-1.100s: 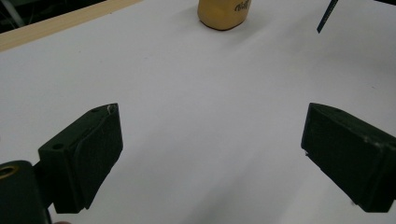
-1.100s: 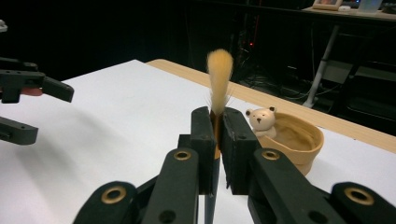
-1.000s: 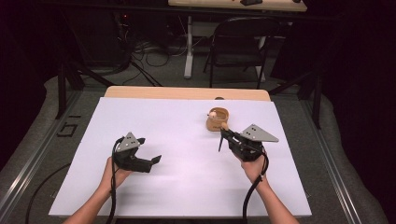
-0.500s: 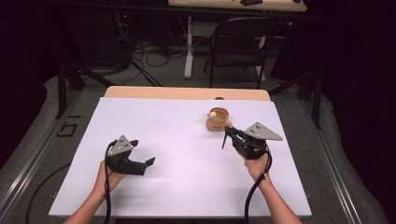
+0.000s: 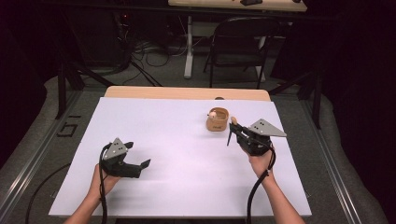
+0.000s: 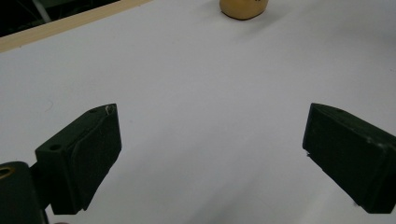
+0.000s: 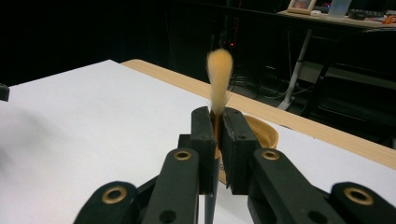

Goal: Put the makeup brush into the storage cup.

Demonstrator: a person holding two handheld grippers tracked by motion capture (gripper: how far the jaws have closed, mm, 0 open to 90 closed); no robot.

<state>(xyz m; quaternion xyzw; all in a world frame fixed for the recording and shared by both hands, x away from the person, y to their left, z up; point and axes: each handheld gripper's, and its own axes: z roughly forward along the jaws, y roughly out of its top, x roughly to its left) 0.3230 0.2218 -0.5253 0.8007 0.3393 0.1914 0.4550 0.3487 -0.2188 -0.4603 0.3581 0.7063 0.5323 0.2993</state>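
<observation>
In the right claw [image 7: 215,140], brush [image 7: 219,74] handle hidden, bowl [image 5: 217,120] half-hidden behind

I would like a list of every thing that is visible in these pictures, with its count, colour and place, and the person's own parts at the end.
table: one, light wood far edge, at the centre of the room
white sheet: one, white, covering most of the table top
bowl: one, tan, on the sheet right of centre toward the far side
brush: one, pale yellow-tan bristles pointing up, handle clamped between the right gripper's jaws
chair: one, black, on the floor beyond the table
far desk: one, light wood, at the top edge
left gripper: one, black, jaws wide apart, above the near left of the sheet
right gripper: one, black, closed on the brush, just right of the bowl
forearms: two, from the bottom edge
</observation>
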